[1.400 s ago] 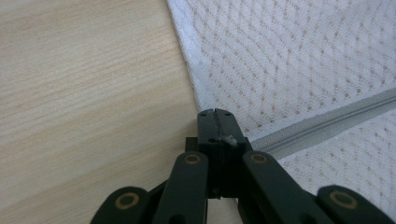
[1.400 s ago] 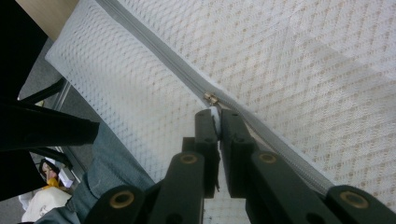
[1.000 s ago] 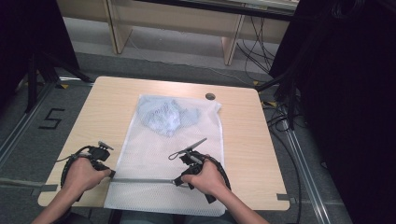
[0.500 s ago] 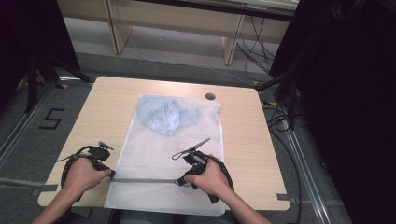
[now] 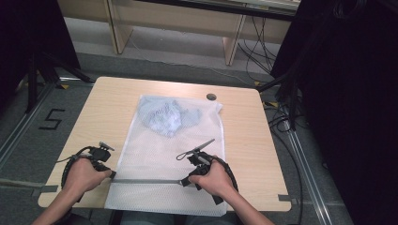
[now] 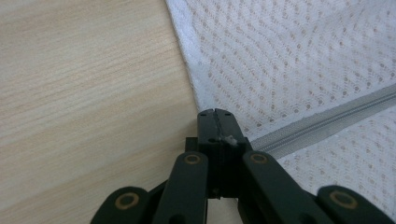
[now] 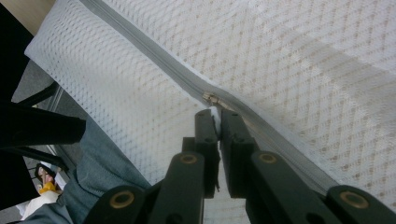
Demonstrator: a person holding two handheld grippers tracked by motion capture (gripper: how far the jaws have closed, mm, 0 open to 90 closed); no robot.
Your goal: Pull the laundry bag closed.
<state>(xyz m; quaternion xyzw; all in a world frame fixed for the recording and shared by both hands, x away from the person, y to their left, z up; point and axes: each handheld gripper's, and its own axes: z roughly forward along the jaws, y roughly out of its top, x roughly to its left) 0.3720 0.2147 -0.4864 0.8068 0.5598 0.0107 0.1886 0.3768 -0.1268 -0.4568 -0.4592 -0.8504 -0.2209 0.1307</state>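
A pale wooden table (image 5: pixel 112 101) holds a large white mesh laundry bag (image 5: pixel 159 154), lying lengthwise away from the person, with pale blue clothing (image 5: pixel 164 115) bunched at its far end. A grey zipper (image 5: pixel 145 181) runs crosswise near the bag's near end, between both hands. The left gripper (image 6: pixel 215 114), jaws closed, pins the bag's edge at the zipper's left end. The right gripper (image 7: pixel 215 114), jaws closed, pinches the small metal zipper slider (image 7: pixel 212 99) further right.
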